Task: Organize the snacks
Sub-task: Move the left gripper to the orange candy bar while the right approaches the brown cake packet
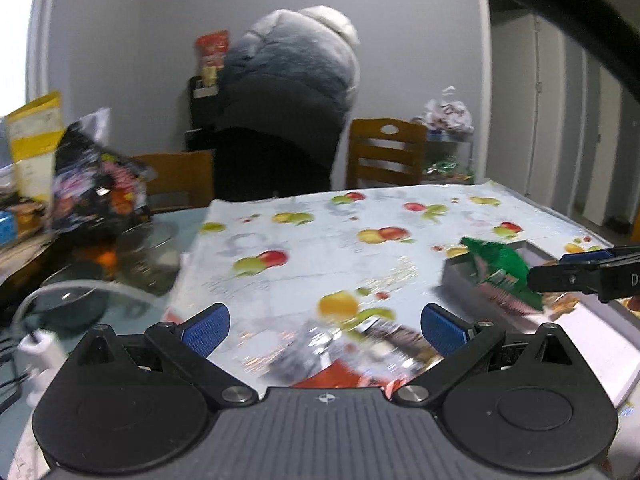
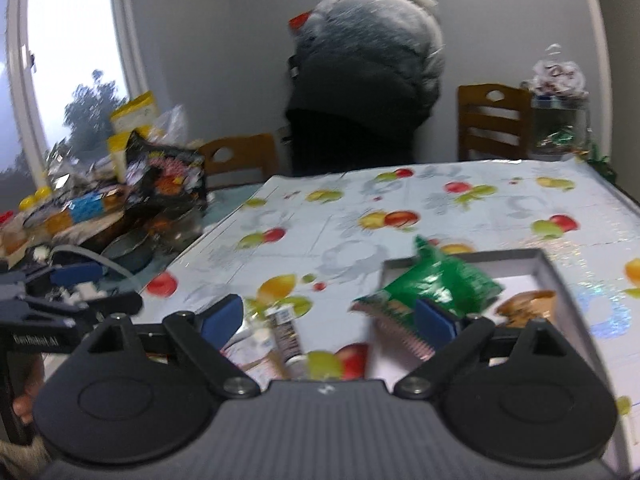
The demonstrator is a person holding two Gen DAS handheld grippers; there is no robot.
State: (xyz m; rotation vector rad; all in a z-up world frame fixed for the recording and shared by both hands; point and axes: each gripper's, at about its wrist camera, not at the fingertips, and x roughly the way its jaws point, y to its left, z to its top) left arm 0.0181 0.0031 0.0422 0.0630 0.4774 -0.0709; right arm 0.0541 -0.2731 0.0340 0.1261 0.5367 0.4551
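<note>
Green snack bag (image 2: 440,284), one, in grey box (image 2: 536,258); both hand-held grippers (image 1: 325,324) (image 2: 328,318) spread, empty.

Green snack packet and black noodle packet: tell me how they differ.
The green snack packet lies tilted over the near corner of the grey box; the black noodle packet stands upright among the clutter at the table's far left.
The green snack packet is plain green with a pink serrated end; the black noodle packet carries busy multicoloured print.
The black noodle packet looks larger.
Both are crinkly sealed snack bags, held by neither gripper.
</note>
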